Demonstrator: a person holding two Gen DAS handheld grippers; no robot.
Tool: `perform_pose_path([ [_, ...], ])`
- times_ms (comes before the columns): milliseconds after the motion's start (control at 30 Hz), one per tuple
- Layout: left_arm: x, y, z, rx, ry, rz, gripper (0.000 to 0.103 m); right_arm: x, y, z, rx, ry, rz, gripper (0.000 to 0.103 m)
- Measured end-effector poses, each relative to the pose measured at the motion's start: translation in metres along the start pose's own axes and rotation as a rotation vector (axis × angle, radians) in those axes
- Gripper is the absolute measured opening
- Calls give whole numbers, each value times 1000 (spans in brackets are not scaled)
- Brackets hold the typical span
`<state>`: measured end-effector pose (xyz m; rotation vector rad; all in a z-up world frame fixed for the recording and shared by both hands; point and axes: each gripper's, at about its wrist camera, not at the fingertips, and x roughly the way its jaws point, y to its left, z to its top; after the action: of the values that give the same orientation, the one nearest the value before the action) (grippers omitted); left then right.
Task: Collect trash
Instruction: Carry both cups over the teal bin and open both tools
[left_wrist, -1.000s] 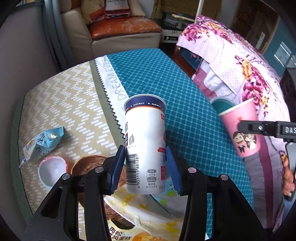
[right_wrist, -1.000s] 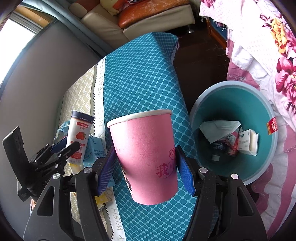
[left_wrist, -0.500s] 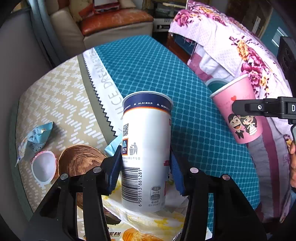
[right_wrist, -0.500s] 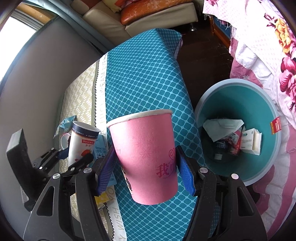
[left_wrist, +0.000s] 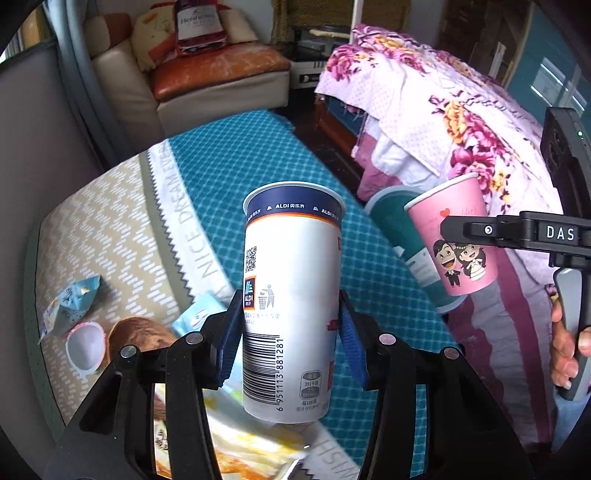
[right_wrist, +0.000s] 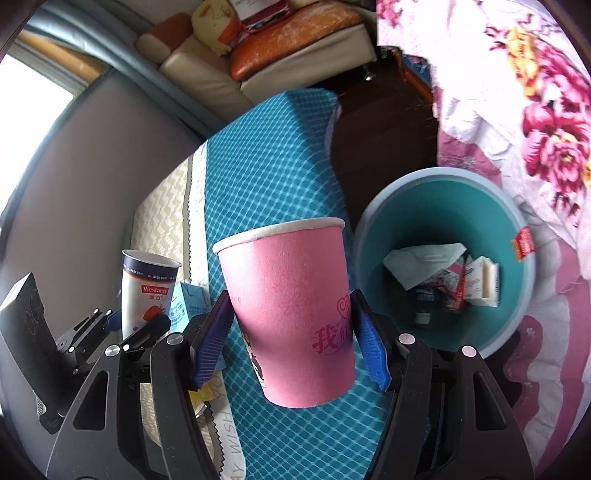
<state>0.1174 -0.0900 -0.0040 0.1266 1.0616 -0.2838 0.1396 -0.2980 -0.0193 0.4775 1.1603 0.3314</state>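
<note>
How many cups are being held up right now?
2. A tall white yogurt cup with a navy rim sits between the left gripper's jaws; a pink paper cup between the right gripper's. Others may be hidden.

The white yogurt cup (left_wrist: 291, 306) is blocking the tablecloth (left_wrist: 236, 177) behind it, and its far side is facing away in the left wrist view. A yellow snack wrapper (left_wrist: 240, 439) is lying smeared with blur under the cup, running off the bottom edge. The coconut shell (left_wrist: 136, 334) is sitting half hidden behind the left gripper (left_wrist: 291, 345). The pink paper cup (right_wrist: 291, 310) is covering the near rim of the teal bin (right_wrist: 447, 188); the scraps inside are too small to name. The right gripper (left_wrist: 461, 229) is reaching in from the edge, only one finger showing there.
</note>
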Motion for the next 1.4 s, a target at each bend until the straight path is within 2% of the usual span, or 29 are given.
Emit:
perform_pose_path([
  [233, 10, -51, 18, 57, 0, -27, 50, -30, -46, -2, 73, -61, 0, 61],
  [467, 37, -95, 32, 109, 45, -41, 50, -44, -94, -4, 158, -91, 9, 61],
  [933, 87, -131, 47, 121, 134, -81, 50, -44, -142, 1, 228, -90, -21, 61],
  [1033, 92, -134, 46, 122, 145, -88, 56, -42, -144, 1, 231, -86, -24, 61],
  [1233, 92, -131, 45, 105, 152, -101, 58, -35, -144, 3, 237, -74, -30, 61],
  [1300, 91, -130, 44, 100, 152, -104, 66, -33, -143, 3, 235, -72, -30, 61],
  [1367, 87, -129, 42, 95, 138, -100, 78, -32, -141, 3, 234, -71, -31, 61],
  [1400, 85, -128, 41, 95, 131, -97, 79, -32, -140, 3, 233, -71, -33, 61],
])
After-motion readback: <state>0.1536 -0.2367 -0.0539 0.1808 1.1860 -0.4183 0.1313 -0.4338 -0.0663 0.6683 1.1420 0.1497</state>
